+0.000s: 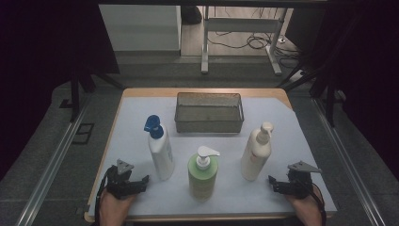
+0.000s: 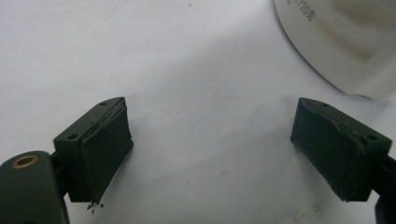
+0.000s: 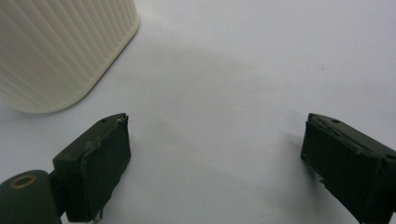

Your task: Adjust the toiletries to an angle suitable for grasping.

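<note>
Left gripper (image 2: pixel 210 144): jaws spread, empty; white blue-pump bottle (image 2: pixel 345 42) beyond its right jaw. Right gripper (image 3: pixel 215 154): jaws spread, empty; ribbed cream pump bottle (image 3: pixel 56 51) beyond its left jaw.

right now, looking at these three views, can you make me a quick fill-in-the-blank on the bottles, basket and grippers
1. The bottle with the blue pump stands nearest the ____ gripper.
2. The mesh basket lies ____ the three bottles, seen from the person's side.
3. The middle bottle has a ____ body.
4. The jaws of the right gripper, beside the cream bottle, stand ____.

Missing words: left; behind; green; open
</note>
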Motion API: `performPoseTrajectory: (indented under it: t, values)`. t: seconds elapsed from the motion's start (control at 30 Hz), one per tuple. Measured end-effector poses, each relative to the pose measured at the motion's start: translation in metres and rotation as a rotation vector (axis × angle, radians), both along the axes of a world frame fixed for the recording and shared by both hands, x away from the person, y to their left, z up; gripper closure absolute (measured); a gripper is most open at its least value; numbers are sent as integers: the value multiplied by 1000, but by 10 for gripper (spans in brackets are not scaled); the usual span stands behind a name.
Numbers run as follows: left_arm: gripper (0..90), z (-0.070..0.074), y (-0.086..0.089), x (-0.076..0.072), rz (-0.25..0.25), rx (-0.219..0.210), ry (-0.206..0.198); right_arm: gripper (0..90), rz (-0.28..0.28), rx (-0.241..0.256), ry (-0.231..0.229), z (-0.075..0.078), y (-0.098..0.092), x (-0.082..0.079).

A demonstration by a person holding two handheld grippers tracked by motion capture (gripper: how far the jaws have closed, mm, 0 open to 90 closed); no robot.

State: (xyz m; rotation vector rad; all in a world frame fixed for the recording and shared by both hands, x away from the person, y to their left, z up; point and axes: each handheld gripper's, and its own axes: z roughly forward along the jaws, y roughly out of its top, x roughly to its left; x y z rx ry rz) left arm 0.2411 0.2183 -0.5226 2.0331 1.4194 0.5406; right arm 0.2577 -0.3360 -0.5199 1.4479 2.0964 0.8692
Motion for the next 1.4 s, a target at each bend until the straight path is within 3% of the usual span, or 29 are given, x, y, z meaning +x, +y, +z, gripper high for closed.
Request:
performPoseTrajectory:
  t: [0.63, 0.83, 0.87, 1.03, 1.2, 1.37, 1.4]
  values:
    - [121, -1, 1, 0, 4, -13, -2, 83, -13, 1, 5, 1, 1, 0]
    - [121, -1, 1, 0, 3, -14, -2, 195, -18, -1, 10, 4, 0, 0]
    - [121, -1, 1, 0, 3, -13, -2, 258, -17, 1, 8, 6, -2, -1]
    - [121, -1, 1, 0, 4, -14, -1, 288, -15, -7, 11, 8, -3, -4]
    - [121, -1, 1, 0, 3, -13, -2, 376, 6, -1, -20, 14, -3, -8]
    - [121, -1, 1, 0, 4, -14, -1, 490, 39, 48, -38, 19, -5, -11]
    - [121, -1, 1, 0, 4, -14, -1, 556, 47, 110, -36, 21, -6, -10]
